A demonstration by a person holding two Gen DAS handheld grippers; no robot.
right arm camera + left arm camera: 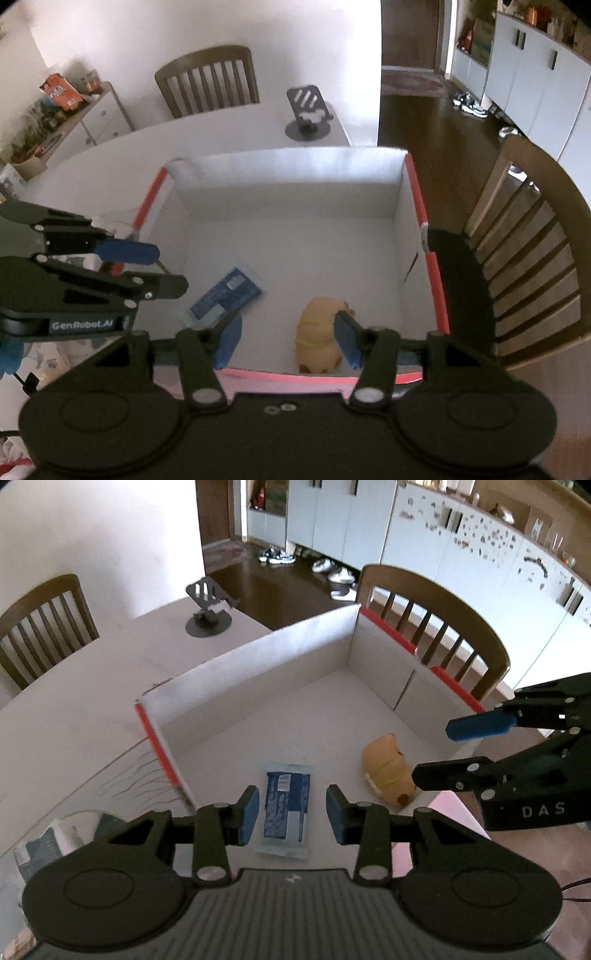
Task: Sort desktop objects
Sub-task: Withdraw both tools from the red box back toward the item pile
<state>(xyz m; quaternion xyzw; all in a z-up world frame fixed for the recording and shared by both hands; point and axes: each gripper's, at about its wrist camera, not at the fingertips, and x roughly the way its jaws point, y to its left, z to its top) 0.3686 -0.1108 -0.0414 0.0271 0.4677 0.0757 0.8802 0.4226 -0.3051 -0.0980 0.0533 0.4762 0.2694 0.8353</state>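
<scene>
A white cardboard box with red rims (pixel 159 746) (pixel 432 280) stands open on the table. On its floor lie a blue snack packet (pixel 286 808) (pixel 225 295) and a yellow plush toy (pixel 388 771) (pixel 317 339). My left gripper (pixel 293 814) (pixel 166 269) hovers above the packet, open, its blue pads clear of it. Over the plush toy, my right gripper (pixel 288 341) (pixel 439 751) is open too, and the toy rests on the box floor below its fingers.
A dark phone stand (pixel 208 613) (pixel 308 114) sits at the table's far end. Wooden chairs stand beside the box (pixel 443 627) (pixel 535 258) and behind the table (pixel 207 81). Loose packets (pixel 44 845) lie outside the box's left wall.
</scene>
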